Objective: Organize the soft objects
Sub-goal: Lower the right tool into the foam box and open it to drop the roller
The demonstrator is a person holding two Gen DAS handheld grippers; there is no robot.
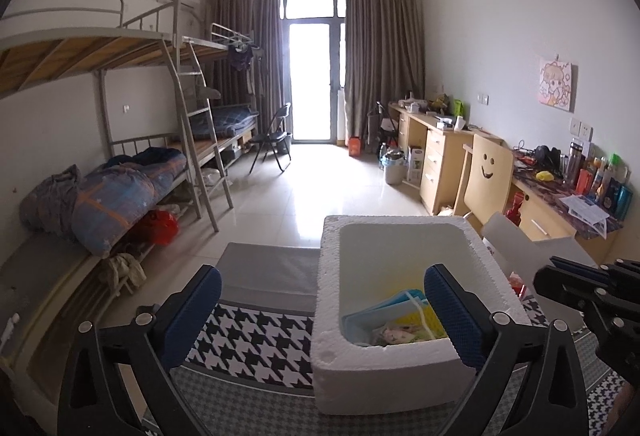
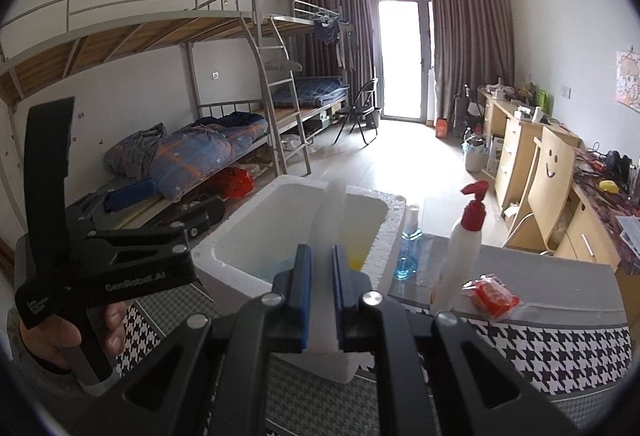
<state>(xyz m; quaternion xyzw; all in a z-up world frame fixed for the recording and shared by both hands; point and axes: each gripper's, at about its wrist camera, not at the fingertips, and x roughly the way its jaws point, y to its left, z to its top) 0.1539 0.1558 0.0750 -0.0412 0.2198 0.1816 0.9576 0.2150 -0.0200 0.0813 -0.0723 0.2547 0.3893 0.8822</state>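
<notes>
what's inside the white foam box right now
In the foam box, blue and yellow flat packets lie on the bottom with a small printed one. Its near wall and the left gripper hide the rest.

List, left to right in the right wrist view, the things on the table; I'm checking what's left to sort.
Foam box → blue bottle → pump bottle → red packet.

Daylight pours through the balcony door [image 1: 311, 76], blown out to white, with glare across the floor tiles [image 1: 304, 192]. Room corners sit dim. Fisheye bending curves the bunk bed [image 2: 132, 36]; black vignette rings both views. Nearest tool parts look soft.
</notes>
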